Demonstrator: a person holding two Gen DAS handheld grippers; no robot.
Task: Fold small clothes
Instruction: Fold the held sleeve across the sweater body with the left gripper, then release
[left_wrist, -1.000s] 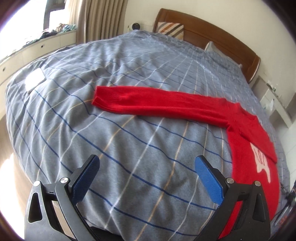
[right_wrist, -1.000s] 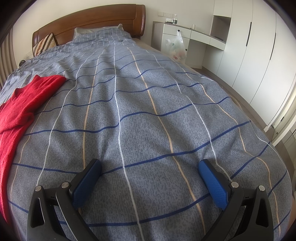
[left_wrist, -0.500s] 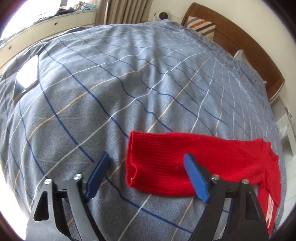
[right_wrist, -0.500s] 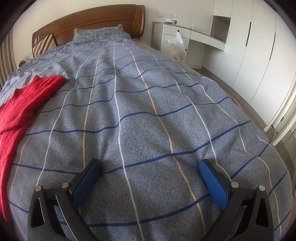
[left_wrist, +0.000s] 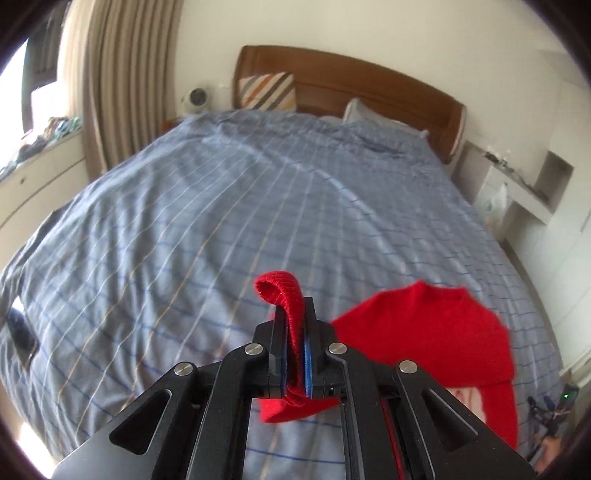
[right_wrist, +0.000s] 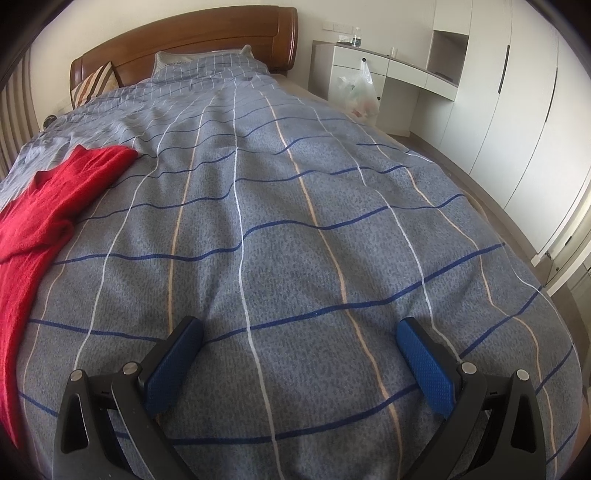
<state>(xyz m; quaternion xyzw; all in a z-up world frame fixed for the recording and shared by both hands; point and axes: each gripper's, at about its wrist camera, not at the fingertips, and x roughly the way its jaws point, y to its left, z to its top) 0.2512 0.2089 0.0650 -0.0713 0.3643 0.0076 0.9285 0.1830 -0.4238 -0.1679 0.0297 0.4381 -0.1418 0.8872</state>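
Home bedroom. Large bed (right_wrist: 295, 221) under grey-blue checked duvet, wooden headboard (right_wrist: 192, 40), pillows (left_wrist: 266, 90) propped against it. White built-in wardrobes (right_wrist: 517, 110) and desk nook along one wall; beige curtains (left_wrist: 122, 81) by window.

Bedroom. Bed (right_wrist: 295, 229) fills most of the frame, blue-grey checked cover. Wooden headboard (right_wrist: 192, 40) at top, striped cushion (left_wrist: 266, 91) against it. Curtains (left_wrist: 110, 96) upper left, bright window (left_wrist: 14, 88) at far left edge. White wardrobes (right_wrist: 517, 110) right side, desk (right_wrist: 399, 70) upper right with plastic bag (right_wrist: 360, 90) hanging. Daylight, cream walls.
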